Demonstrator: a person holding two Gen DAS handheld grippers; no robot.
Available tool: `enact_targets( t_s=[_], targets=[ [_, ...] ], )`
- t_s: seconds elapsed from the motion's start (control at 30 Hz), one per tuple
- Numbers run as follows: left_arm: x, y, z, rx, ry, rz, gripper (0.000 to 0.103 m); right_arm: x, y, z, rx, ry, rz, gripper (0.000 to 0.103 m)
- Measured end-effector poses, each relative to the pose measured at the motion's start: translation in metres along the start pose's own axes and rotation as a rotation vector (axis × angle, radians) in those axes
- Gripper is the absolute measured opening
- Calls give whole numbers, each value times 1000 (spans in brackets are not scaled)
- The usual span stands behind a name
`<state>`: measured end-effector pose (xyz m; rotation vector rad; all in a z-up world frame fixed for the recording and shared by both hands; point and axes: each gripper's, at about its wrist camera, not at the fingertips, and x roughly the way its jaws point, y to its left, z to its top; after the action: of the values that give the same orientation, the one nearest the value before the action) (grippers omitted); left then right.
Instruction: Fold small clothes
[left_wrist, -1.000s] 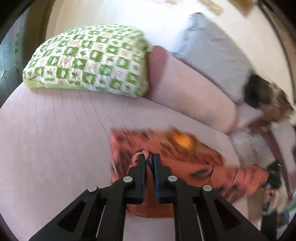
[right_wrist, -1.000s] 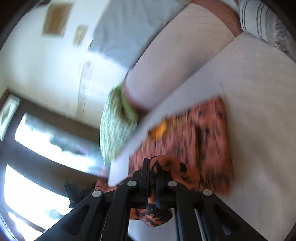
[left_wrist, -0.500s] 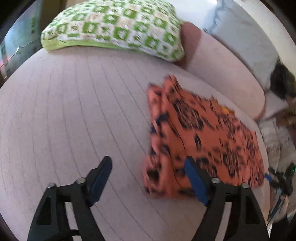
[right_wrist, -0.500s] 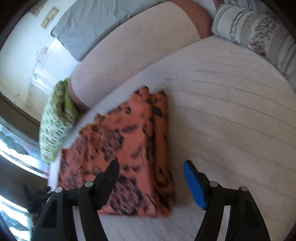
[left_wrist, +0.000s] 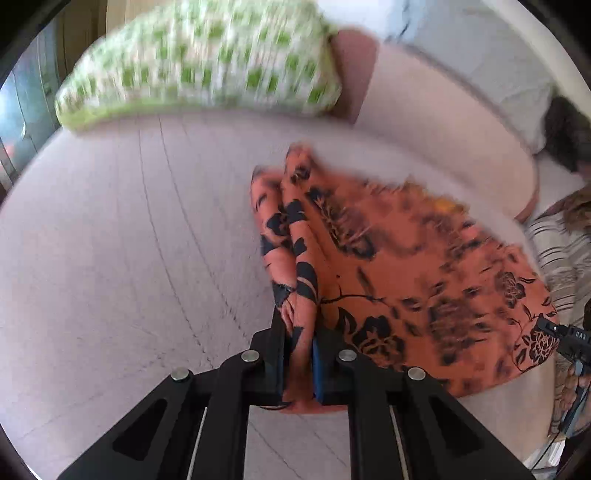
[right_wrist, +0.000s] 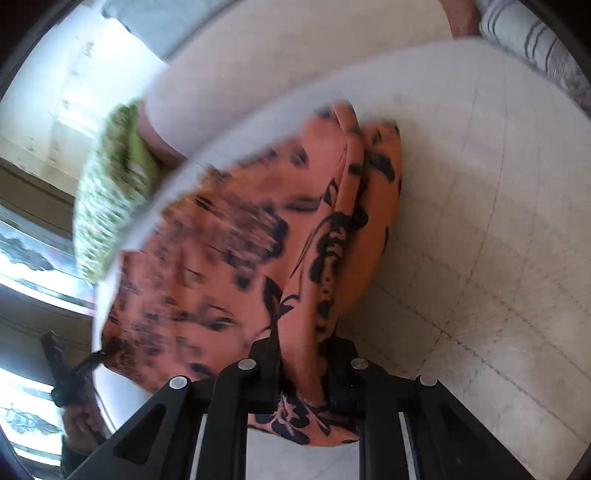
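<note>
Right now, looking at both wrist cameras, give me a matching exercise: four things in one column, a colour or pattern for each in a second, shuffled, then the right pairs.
Things:
1. garment
2. pillow
3. bed cover
4. hand-held gripper pads

Colours:
A. green and white checks
B. blue
C. orange with black flowers
D. pale pinkish, quilted

Pairs: 1-C, 2-A, 3-D, 4-B

Pillow (left_wrist: 199, 70) upper left motion-blurred, pattern unreadable. Cloth (left_wrist: 406, 266) far edge smeared; its near edge hidden behind left tongs (left_wrist: 299, 354).
</note>
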<state>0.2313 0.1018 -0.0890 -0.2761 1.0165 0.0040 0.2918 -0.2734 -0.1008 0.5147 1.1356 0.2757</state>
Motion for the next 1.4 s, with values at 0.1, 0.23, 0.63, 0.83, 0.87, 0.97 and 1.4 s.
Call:
enact_targets(
  t_s=[0.1, 0.23, 0.63, 0.83, 0.87, 0.97, 1.4],
  targets=[
    [-55, -9, -13, 10, -67, -47, 11, -47, 22, -6, -48, -37, 28, 17],
    [-106, -6, -71, 7, -75, -65, 12, -105, 29, -55, -86, -40, 48, 18],
    [-89, 35, -144, 31, -37, 19, 64, -113, -49, -166, -48, -32, -183, 73],
    [-41, 7, -76, 103, -40, -13, 64, -117, -30, -123, -51, -143, -135, 76],
    [-32, 2, -75, 98, -15, 4, 60, -115, -30, -121, -64, -144, -144, 76],
    [-2, 2, -71, 106, 72, 38, 29, -93, -23, -112, -86, -125, -155, 75],
    [-36, 4, -79, 50, -91, 44, 5, -56, -24, -94, -102, -156, -286, 11]
  ],
)
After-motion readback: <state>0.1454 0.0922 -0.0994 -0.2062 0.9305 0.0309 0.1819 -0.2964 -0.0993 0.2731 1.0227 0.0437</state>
